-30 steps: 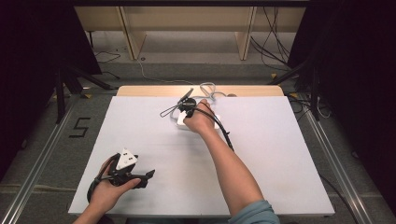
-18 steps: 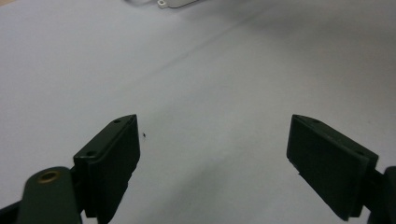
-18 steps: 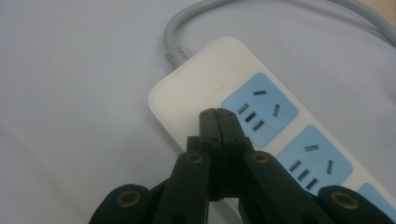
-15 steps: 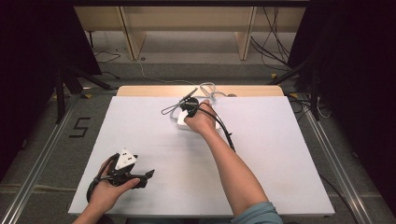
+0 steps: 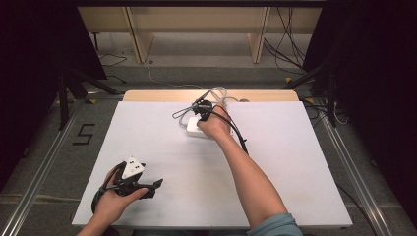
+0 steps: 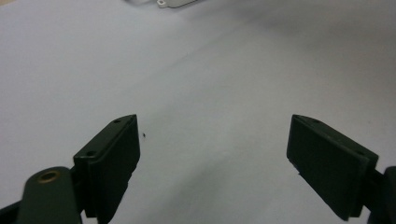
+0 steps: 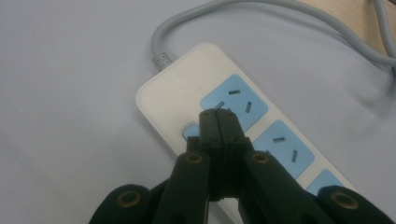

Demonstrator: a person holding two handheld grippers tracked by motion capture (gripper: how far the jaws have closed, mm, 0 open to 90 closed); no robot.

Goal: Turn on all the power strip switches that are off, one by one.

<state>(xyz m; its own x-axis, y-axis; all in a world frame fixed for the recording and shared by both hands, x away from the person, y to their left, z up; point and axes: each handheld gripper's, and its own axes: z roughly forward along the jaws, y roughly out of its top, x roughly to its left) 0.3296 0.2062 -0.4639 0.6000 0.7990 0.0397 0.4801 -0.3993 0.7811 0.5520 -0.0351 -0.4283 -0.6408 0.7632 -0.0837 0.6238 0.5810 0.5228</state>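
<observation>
**Closed jaws on power strip at table's far edge**

Jaws of the right gripper (image 7: pixel 218 116) were pressed together with nothing between them, tips resting on the white power strip (image 7: pixel 219 98) at a blue socket panel near its cable end. The strip lay on the white table (image 5: pixel 295 167) close to the middle of the far edge, its grey cord (image 7: pixel 280 9) curling away toward that edge. The left gripper (image 6: pixel 215 158) sat near the table's near-left corner, jaws spread wide over bare surface.
</observation>
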